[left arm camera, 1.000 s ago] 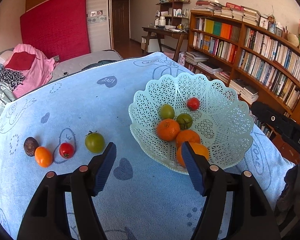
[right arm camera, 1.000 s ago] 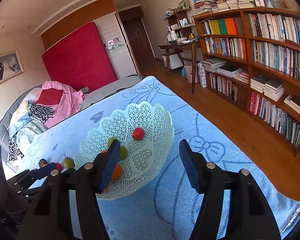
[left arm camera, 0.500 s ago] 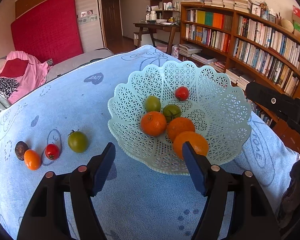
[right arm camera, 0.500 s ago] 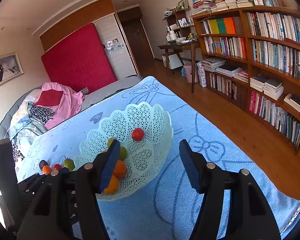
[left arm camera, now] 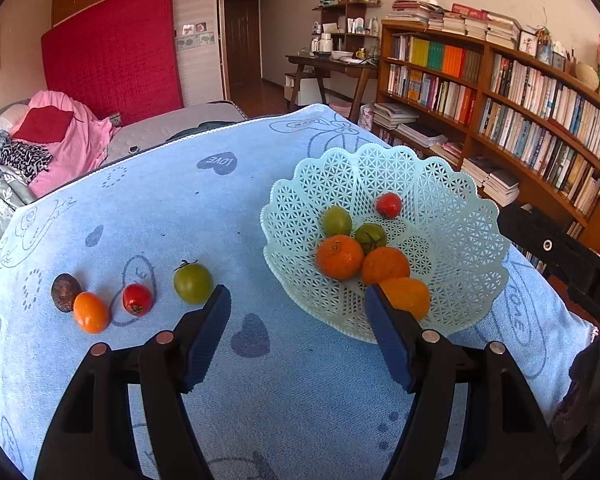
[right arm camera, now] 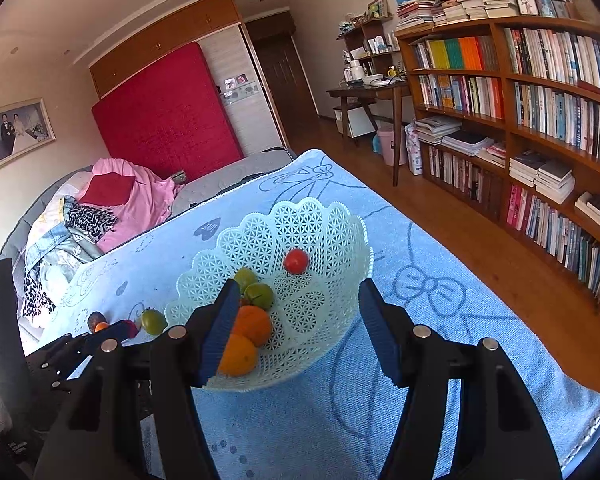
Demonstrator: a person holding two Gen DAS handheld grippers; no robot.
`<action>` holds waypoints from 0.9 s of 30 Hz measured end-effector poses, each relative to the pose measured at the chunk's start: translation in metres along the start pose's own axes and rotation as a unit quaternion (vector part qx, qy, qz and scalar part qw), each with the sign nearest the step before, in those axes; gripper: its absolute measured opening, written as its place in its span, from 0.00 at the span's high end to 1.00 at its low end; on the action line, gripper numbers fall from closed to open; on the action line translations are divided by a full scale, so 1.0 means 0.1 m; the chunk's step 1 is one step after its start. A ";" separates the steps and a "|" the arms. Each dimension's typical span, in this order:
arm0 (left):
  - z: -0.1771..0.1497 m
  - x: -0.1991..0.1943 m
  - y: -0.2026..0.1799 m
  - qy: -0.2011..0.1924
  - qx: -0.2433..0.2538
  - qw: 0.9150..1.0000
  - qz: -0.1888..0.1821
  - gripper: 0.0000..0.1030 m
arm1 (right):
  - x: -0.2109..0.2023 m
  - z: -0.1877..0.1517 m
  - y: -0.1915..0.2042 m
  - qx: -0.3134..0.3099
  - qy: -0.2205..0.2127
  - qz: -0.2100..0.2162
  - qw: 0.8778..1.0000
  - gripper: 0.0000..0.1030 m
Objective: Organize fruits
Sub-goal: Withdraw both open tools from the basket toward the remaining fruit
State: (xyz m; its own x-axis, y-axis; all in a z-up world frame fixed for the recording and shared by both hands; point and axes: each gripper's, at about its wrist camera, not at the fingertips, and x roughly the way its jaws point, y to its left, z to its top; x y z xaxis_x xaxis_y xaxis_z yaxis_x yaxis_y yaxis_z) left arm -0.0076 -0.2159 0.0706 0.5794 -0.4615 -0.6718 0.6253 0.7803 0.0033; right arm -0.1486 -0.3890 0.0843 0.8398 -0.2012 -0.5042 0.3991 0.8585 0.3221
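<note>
A pale green lattice basket [left arm camera: 452,200] [right arm camera: 324,220] on the blue towel holds three oranges [left arm camera: 339,257], two green tomatoes [left arm camera: 337,221] and a red tomato [left arm camera: 389,205]. Left of it on the towel lie a green tomato [left arm camera: 193,283] [right arm camera: 153,321], a red tomato [left arm camera: 137,299], a small orange fruit [left arm camera: 91,312] and a dark brown fruit [left arm camera: 65,292]. My left gripper [left arm camera: 298,300] hangs open and empty over the towel between the basket and the loose fruits. My right gripper [right arm camera: 298,294] is open and empty above the basket's near side.
The blue towel [left arm camera: 180,208] covers a raised surface whose right edge drops to a wooden floor [right arm camera: 480,248]. Bookshelves [right arm camera: 540,100] line the right wall. A bed with pink clothes [left arm camera: 60,140] lies behind at the left. The right gripper's black body [left arm camera: 560,252] shows beside the basket.
The left wrist view swung toward the basket half a second ago and has swung back left, so the loose fruits sit closer to its left finger again. The right gripper stayed put.
</note>
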 end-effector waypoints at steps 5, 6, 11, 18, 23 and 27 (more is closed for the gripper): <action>-0.02 -0.10 0.25 -0.007 -0.021 1.000 0.021 0.33 | -0.01 -0.05 0.16 -0.006 0.005 0.013 1.000 0.39; -0.02 -0.11 0.31 -0.007 -0.025 0.999 0.027 0.33 | -0.01 -0.05 0.20 -0.009 0.007 0.016 1.000 0.39; -0.09 -0.18 0.63 -0.006 -0.051 0.997 0.052 0.33 | 0.04 -0.11 0.44 -0.031 0.021 0.035 0.999 0.39; -0.19 -0.26 1.07 -0.003 -0.088 0.992 0.087 0.33 | 0.12 -0.21 0.80 -0.054 0.049 0.072 0.995 0.39; -0.26 -0.28 1.35 0.001 -0.107 0.988 0.108 0.33 | 0.21 -0.32 1.03 -0.063 0.078 0.103 0.990 0.39; -0.34 -0.25 1.54 0.013 -0.120 0.985 0.125 0.33 | 0.29 -0.44 1.24 -0.072 0.109 0.131 0.983 0.39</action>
State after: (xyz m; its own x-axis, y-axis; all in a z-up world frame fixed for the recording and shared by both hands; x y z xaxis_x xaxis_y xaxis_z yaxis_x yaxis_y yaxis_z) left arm 0.0565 -0.0698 0.0631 0.6846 -0.2337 -0.6905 0.3213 0.9470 -0.0020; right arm -0.0911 -0.2679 0.0744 0.8015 0.1273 -0.5843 0.1107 0.9286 0.3542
